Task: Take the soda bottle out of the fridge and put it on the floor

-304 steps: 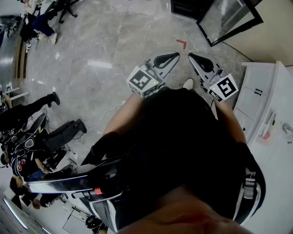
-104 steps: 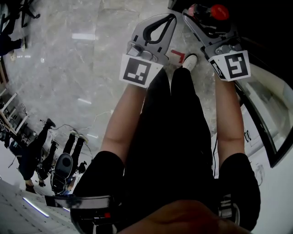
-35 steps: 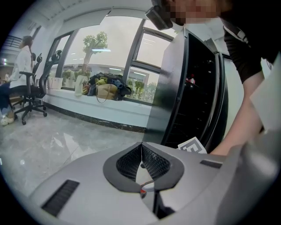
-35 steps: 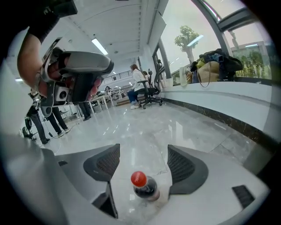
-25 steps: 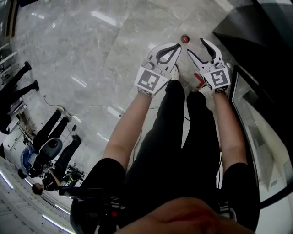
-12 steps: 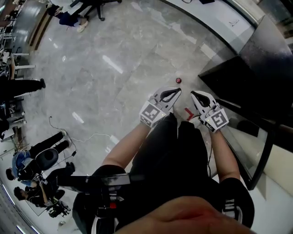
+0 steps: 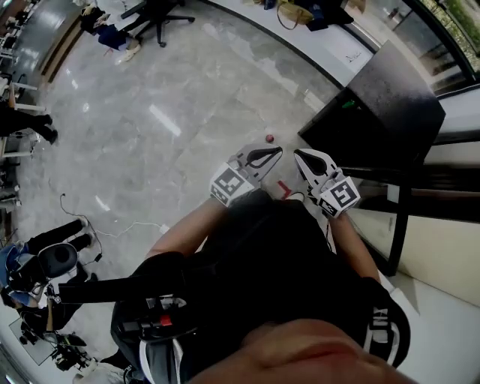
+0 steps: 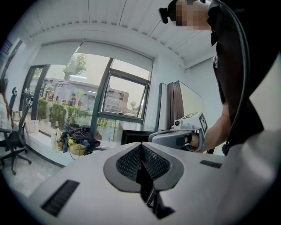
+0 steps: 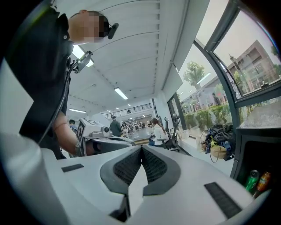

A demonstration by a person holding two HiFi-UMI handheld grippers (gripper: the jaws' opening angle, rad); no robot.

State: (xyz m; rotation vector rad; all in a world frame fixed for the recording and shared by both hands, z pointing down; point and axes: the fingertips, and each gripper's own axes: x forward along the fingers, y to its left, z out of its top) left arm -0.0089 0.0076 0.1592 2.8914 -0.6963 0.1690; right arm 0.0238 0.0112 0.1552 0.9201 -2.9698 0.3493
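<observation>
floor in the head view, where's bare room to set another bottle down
Widest bare stretch: grey floor between the soda bottle, the office chair and the people at left. Crowded: the strip beside the fridge, with the bottle and red tape mark.

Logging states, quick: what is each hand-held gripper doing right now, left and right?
Left hand-held gripper: closed, holding nothing.
Right hand-held gripper: closed, holding nothing.

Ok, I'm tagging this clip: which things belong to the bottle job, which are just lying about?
Job: soda bottle on the floor; black fridge; left gripper and right gripper, both shut, empty.
Lying about: office chair; heap of bags; red tape mark.
</observation>
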